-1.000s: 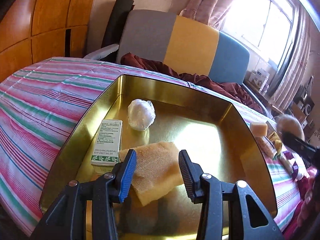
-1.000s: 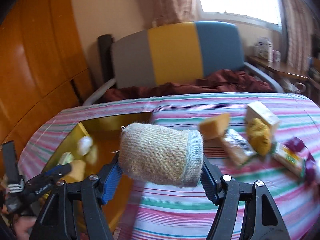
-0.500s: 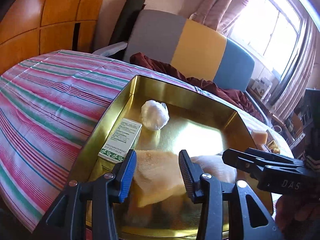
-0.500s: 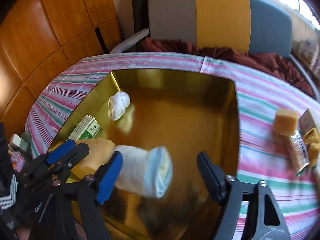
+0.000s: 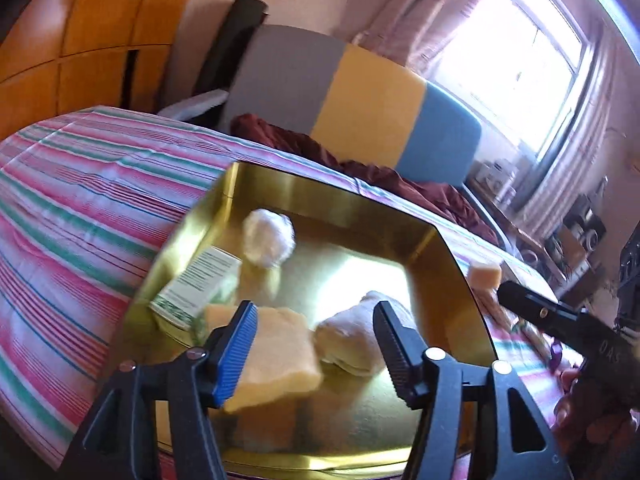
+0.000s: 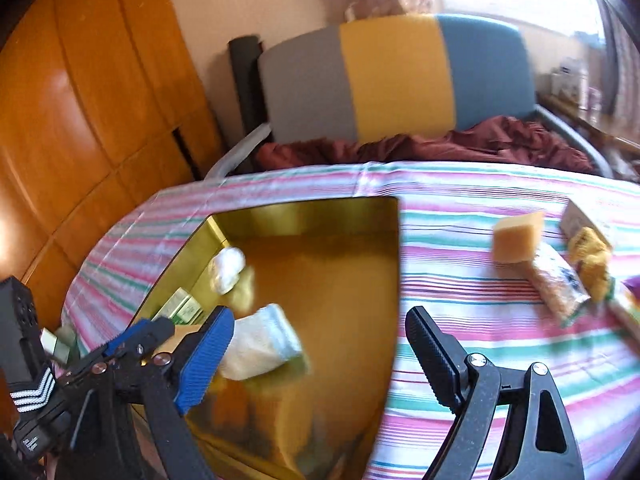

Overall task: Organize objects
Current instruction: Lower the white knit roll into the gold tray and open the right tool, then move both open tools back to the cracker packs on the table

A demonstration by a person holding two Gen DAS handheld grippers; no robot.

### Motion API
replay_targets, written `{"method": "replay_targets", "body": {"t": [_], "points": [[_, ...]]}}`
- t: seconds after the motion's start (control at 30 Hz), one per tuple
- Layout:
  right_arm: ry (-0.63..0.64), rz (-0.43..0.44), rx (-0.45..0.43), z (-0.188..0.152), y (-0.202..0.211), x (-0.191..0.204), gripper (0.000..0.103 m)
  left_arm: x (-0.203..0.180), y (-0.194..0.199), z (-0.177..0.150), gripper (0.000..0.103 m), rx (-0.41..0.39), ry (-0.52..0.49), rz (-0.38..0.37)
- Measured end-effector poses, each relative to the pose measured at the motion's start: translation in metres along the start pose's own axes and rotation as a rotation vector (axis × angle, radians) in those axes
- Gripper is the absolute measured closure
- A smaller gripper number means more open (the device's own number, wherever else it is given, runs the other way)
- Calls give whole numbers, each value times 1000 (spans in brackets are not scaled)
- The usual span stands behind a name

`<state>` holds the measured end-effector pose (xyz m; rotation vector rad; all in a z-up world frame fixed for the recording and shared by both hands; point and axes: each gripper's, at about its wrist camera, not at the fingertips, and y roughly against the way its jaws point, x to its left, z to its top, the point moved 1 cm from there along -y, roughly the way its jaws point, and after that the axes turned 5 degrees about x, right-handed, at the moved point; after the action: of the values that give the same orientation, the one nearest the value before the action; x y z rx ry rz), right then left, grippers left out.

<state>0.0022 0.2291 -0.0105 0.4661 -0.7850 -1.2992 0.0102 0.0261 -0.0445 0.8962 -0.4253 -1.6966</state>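
while the rolled sock lies in the gold tray, the right tongs hang released above it. the left tongs gape empty over the yellow sponge.

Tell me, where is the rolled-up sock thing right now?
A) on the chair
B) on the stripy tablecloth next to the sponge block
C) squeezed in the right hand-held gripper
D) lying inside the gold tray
D: the rolled sock lies on the floor of the gold tray, beside the flat yellow sponge, and the right hand-held gripper is open with nothing between its fingers.
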Motion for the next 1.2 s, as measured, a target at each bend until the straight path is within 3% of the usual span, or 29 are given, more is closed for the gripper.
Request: {"method": "replay_targets", "body": {"t": [0.27,0.7,0.9,1.1,1.2], "points": [[-138,-53,-16,-18,20,-61,13,-25,5,-6,37,1,-86,14],[-291,-275,85,-69,41,-183,11,-57,9,-19,37,19,-163,-14],[-304,-281,140,-51,42,-216,11,-88,13,-29,37,44,-245,-43],[-114,-377,252,-13,38,-228,10,-117,21,-33,37,39,-318,-74],[-63,-454,255,5,38,-250,10,-130,22,-36,37,44,-349,-86]]}}
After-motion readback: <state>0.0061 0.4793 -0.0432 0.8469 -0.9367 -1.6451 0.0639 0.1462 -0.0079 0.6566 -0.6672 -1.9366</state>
